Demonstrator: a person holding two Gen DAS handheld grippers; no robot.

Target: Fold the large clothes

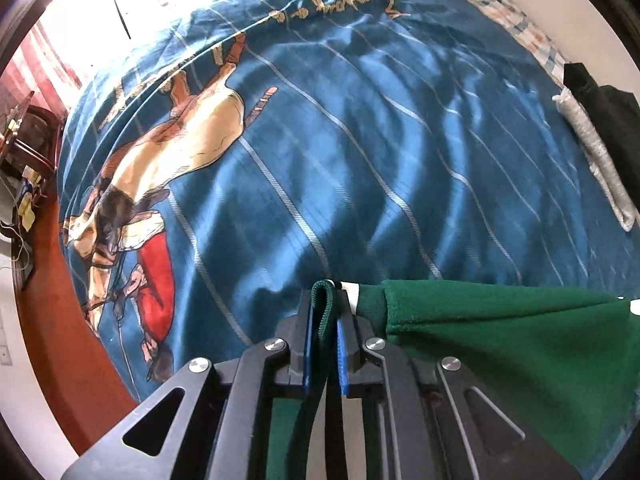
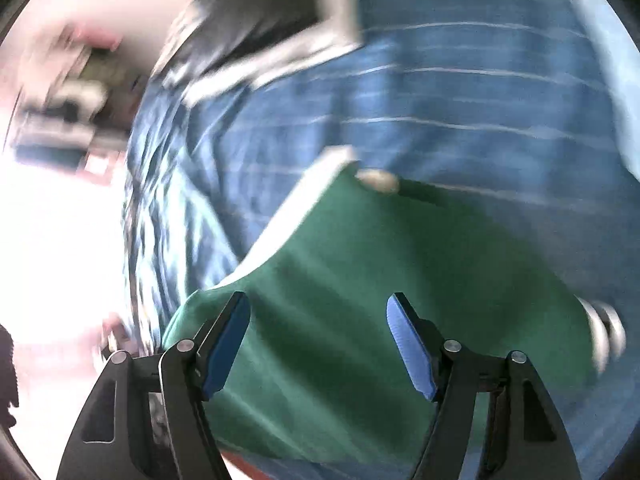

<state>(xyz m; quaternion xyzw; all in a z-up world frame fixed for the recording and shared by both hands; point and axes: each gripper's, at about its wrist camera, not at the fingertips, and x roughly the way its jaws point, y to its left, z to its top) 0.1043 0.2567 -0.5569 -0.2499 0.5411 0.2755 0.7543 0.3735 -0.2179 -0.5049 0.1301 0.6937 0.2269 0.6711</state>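
Left wrist view: my left gripper is clenched on the green garment's edge to anchor it over the blue bedspread — my right gripper hangs released above the cloth.

Left wrist view: sharp near the left gripper; strong daylight from a window far ahead-left, blown out to white. Soft banded shadows cross the blue bedspread ahead of the fingers. Fisheye bends the bed edges; dark vignette at the corners.

Right wrist view: heavy motion blur throughout; only the right gripper is crisp. Glare whites out everything to its left. Green garment smeared.
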